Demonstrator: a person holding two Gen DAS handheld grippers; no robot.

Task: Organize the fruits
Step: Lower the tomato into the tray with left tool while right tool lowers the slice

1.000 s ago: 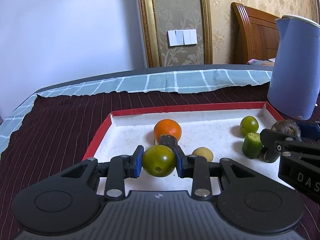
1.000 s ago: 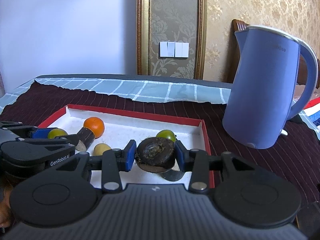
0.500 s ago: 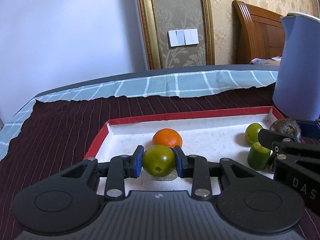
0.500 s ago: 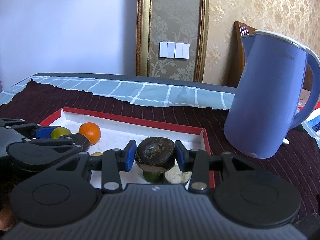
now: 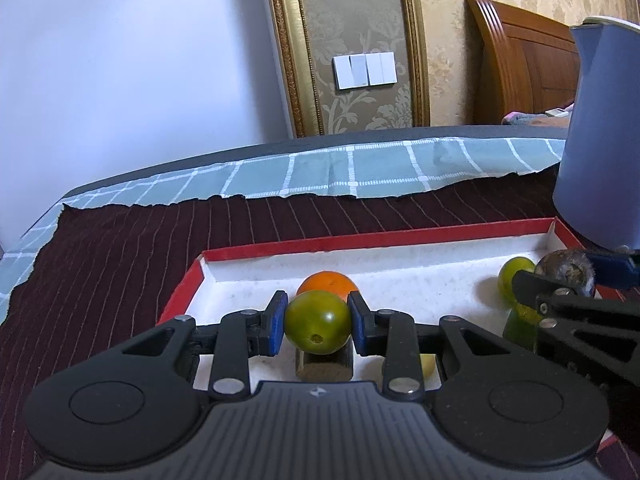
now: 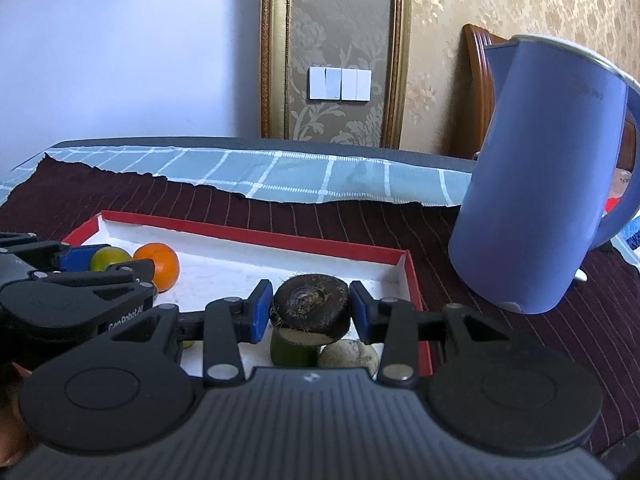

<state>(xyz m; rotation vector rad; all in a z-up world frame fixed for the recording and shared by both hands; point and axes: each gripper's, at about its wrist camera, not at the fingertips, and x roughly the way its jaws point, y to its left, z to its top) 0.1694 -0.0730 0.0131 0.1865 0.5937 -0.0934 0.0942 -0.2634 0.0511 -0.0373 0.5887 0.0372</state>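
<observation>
In the left wrist view my left gripper [image 5: 318, 322] is shut on a round green fruit [image 5: 318, 328], held just above a red-rimmed white tray [image 5: 360, 240]. An orange [image 5: 326, 282] lies right behind it and a brown cylinder piece [image 5: 322, 366] right below. In the right wrist view my right gripper [image 6: 312, 310] is shut on a dark brown hairy fruit [image 6: 312, 304], over a green cylinder piece [image 6: 294, 350] and a pale fruit [image 6: 352, 354] in the tray's right end. Each gripper shows at the edge of the other's view.
A tall blue kettle [image 6: 536, 192] stands on the dark striped cloth just right of the tray's right rim [image 6: 412, 280]. A second green fruit [image 5: 514, 278] lies in the tray near the right gripper. A checked cloth and a wall lie beyond.
Both grippers have moved forward over the tray, each still gripping its fruit. The orange, cylinders and pale fruit now sit closer under and behind the fingers.
</observation>
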